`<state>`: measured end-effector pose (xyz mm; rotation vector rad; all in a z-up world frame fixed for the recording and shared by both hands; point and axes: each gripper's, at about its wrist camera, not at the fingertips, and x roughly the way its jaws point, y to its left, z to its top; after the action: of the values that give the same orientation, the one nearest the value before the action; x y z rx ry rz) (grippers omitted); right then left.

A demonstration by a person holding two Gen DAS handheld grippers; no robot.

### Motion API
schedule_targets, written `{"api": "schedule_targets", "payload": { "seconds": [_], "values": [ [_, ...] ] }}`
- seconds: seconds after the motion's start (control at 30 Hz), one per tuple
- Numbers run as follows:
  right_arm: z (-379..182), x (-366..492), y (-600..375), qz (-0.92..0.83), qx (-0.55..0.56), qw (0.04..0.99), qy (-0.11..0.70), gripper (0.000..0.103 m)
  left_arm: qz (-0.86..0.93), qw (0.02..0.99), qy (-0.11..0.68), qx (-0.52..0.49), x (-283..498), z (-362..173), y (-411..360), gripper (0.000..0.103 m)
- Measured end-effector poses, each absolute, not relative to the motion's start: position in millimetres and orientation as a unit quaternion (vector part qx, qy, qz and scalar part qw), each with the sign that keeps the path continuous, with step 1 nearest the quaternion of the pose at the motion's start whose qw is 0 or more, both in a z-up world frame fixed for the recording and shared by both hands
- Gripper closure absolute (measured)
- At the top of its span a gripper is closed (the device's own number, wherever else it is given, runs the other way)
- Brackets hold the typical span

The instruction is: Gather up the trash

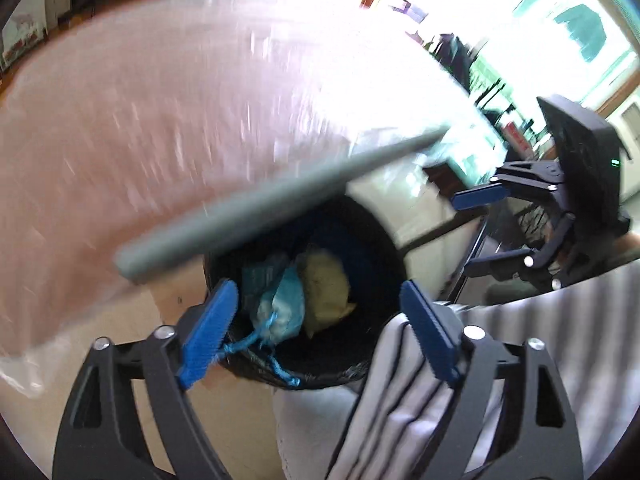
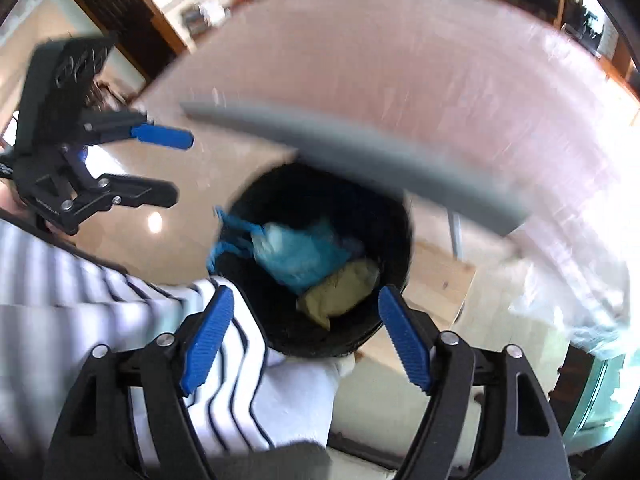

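Observation:
A black bin (image 1: 360,368) lined with a black bag stands on the floor below both grippers; it also shows in the right wrist view (image 2: 396,216). Inside lie a tied blue plastic bag (image 1: 282,304) (image 2: 300,256) and a yellowish crumpled wrapper (image 1: 326,288) (image 2: 340,292). My left gripper (image 1: 320,332) is open and empty above the bin's near rim; it also appears in the right wrist view (image 2: 176,164). My right gripper (image 2: 304,340) is open and empty over the bin, and shows at the right of the left wrist view (image 1: 472,232).
A round table with a pink plastic cover (image 1: 160,100) (image 2: 400,60) overhangs the bin, with a grey leg (image 1: 260,216) (image 2: 360,152) crossing above it. A striped sleeve (image 2: 120,300) (image 1: 540,340) and loose clear plastic (image 2: 580,304) lie beside the bin. The floor is beige tile.

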<state>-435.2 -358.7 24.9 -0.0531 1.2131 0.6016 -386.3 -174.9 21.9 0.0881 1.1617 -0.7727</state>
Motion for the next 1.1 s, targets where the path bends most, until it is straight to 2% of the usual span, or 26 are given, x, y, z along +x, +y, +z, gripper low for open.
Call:
{"api": "schedule_targets", "payload": {
  "seconds": [0.03,0.13,0.23,0.33,0.47,0.63,0.87,1.1],
  "values": [
    [43.0,-428.1,-368.2,0.271,-0.005,0.796,0.541,0.014,-0.355,0.781,0.513,0.028,-382.5,39.2,-169.5,0.008],
    [85.3,-403.1,-398.2,0.220,0.049,0.853,0.470,0.004,-0.308,0.840,0.445,0.003,-361.0,79.8,-153.0,0.002],
    [112.0,-368.7,-427.6,0.160,0.104,0.894,0.406,0.004,-0.234,0.891,0.388,-0.028,-329.4,107.2,-135.0,0.002],
    [123.4,-333.5,-443.6,0.119,0.138,0.904,0.387,0.004,-0.176,0.909,0.377,-0.034,-294.7,115.0,-127.6,0.002],
    [128.6,-301.2,-447.0,0.082,0.130,0.919,0.364,0.004,-0.127,0.925,0.356,-0.030,-262.5,115.6,-130.0,0.002],
    [113.3,-257.9,-454.5,0.050,0.101,0.922,0.371,0.004,-0.104,0.926,0.363,-0.019,-220.4,105.9,-126.3,0.002],
    [50.1,-186.4,-488.1,-0.027,0.041,0.906,0.421,0.004,-0.058,0.917,0.395,-0.009,-156.7,58.4,-114.3,0.002],
    [8.8,-140.7,-524.3,-0.060,0.051,0.888,0.454,0.004,-0.027,0.903,0.429,-0.023,-96.6,19.3,-89.0,0.002]
  ]
}}
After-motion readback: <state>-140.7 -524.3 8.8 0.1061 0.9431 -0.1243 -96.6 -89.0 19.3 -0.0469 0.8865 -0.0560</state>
